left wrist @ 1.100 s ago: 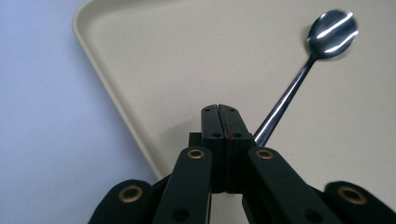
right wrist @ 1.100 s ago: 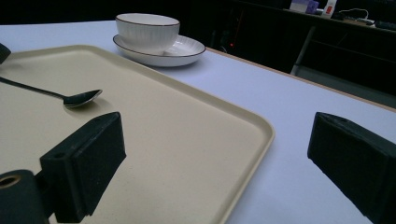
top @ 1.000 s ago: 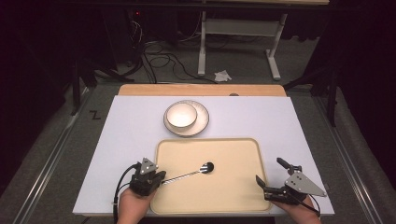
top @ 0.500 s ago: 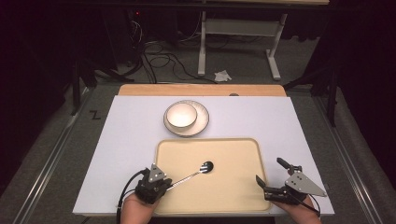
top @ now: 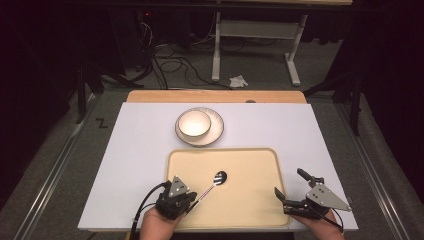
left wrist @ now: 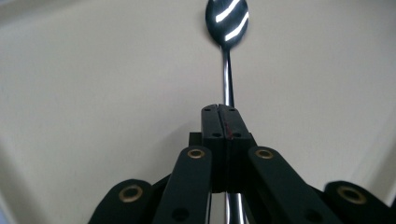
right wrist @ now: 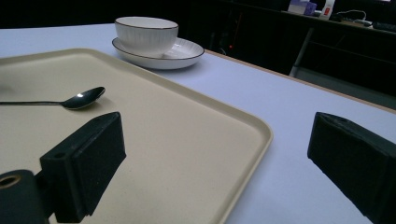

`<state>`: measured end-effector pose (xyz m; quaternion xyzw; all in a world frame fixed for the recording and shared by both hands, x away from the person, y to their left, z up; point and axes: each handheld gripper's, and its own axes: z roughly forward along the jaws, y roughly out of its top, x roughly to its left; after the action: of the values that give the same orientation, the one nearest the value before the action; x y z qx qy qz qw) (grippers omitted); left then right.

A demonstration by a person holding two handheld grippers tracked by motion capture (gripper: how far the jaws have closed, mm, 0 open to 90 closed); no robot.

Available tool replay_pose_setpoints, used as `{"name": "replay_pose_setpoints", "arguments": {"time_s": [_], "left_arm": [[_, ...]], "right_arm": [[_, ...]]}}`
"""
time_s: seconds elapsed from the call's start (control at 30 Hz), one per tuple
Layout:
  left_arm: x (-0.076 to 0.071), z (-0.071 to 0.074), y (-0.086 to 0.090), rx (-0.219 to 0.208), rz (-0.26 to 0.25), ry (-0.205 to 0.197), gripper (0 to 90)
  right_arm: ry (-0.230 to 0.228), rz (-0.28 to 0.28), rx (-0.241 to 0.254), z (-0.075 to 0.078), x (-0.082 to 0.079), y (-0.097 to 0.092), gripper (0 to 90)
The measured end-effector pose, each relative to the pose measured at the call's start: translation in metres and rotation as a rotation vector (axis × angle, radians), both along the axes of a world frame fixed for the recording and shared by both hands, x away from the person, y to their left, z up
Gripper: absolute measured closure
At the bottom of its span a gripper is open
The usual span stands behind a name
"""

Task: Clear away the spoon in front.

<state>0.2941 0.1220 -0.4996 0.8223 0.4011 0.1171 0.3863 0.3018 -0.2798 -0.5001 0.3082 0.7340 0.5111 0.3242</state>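
A shiny metal spoon [top: 213, 183] lies slanted over the beige tray [top: 250, 160], its bowl toward the tray's middle. My left gripper [top: 193, 198] is at the tray's front left, shut on the spoon's handle. In the left gripper view the jaws [left wrist: 225, 112] meet on the thin handle, and the spoon [left wrist: 227, 18] runs straight ahead. My right gripper [top: 291, 184] stands open at the tray's front right corner with nothing between its jaws. In the right gripper view one jaw is over the tray [right wrist: 252, 123] and the other over the table, either side of the gripper's middle [right wrist: 219, 135]; the spoon [right wrist: 84, 99] lies farther off.
A white bowl [top: 193, 123] sits on a white plate [top: 214, 131] just beyond the tray's far edge; both the bowl [right wrist: 146, 32] and the plate [right wrist: 184, 52] show in the right gripper view. The white table top [top: 135, 150] ends at a wooden strip at the back.
My left gripper has moved right along the tray's front edge with the spoon's handle in it, so the spoon now slants more steeply. The right gripper has stayed put.
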Motion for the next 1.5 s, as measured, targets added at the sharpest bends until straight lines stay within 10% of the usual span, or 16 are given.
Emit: {"name": "replay_pose_setpoints", "arguments": {"time_s": [0.5, 1.13, 1.5], "left_arm": [[0.041, -0.013, -0.067, 0.029, -0.033, 0.025, 90.0], [0.063, -0.011, -0.018, 0.059, 0.121, 0.017, 90.0], [0.013, -0.005, 0.016, 0.117, 0.051, 0.007, 90.0]], "right_arm": [[0.005, -0.003, 0.008, 0.000, 0.000, -0.002, 4.9], [-0.003, 0.005, 0.000, 0.000, 0.001, -0.002, 5.0], [-0.001, -0.002, 0.010, 0.001, -0.001, -0.003, 5.0]]}}
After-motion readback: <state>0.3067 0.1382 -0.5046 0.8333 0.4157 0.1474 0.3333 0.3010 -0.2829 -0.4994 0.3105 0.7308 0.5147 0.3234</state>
